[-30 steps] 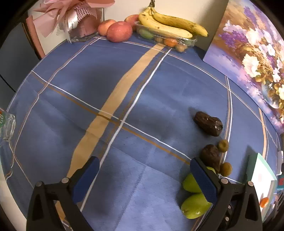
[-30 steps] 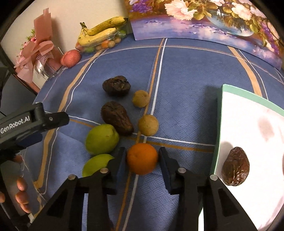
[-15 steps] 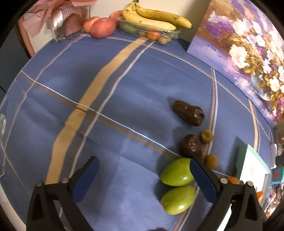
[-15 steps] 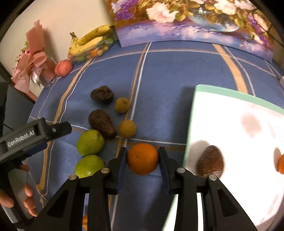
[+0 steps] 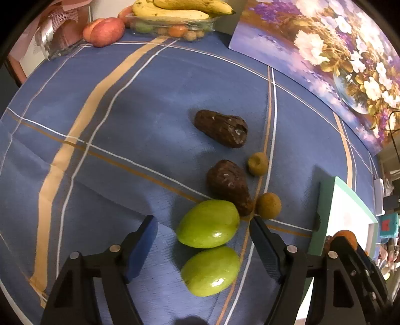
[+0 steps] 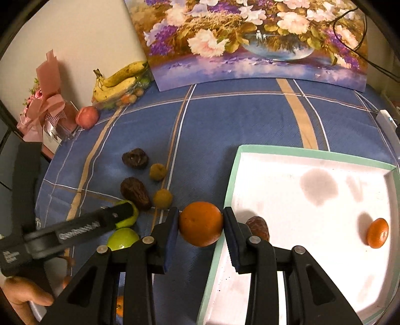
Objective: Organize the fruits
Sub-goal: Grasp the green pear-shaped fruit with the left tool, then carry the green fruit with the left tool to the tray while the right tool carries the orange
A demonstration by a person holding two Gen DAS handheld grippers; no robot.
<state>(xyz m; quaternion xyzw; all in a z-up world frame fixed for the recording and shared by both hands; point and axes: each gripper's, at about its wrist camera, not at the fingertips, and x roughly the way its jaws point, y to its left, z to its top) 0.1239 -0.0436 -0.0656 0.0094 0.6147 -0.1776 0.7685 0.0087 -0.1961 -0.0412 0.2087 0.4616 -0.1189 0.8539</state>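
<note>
My left gripper (image 5: 203, 233) points down over two green fruits on the blue cloth. Its jaws are closing, with the upper green fruit (image 5: 208, 223) between them and untouched by the pads; the lower green fruit (image 5: 211, 270) lies just below it. Beyond lie two dark brown fruits (image 5: 221, 127) (image 5: 228, 186) and two small yellow-brown fruits (image 5: 258, 163) (image 5: 268, 205). My right gripper (image 6: 200, 225) is shut on an orange (image 6: 200, 223), held at the left rim of the white tray (image 6: 235, 175). In the tray lie a dark brown fruit (image 6: 258, 226) and a small orange (image 6: 377, 232).
At the back stand bananas (image 5: 175, 11) on a clear box of small fruit, red apples (image 5: 105, 31), a pink gift bouquet (image 6: 47, 110) and a leaning flower painting (image 6: 250, 42). A person's hand (image 6: 22, 297) grips the left tool. Another orange (image 6: 120, 305) lies near the cloth's front edge.
The left gripper has slid right until the green fruits sit between its jaws, which have narrowed. The right gripper has carried the orange up and right to the tray's rim.
</note>
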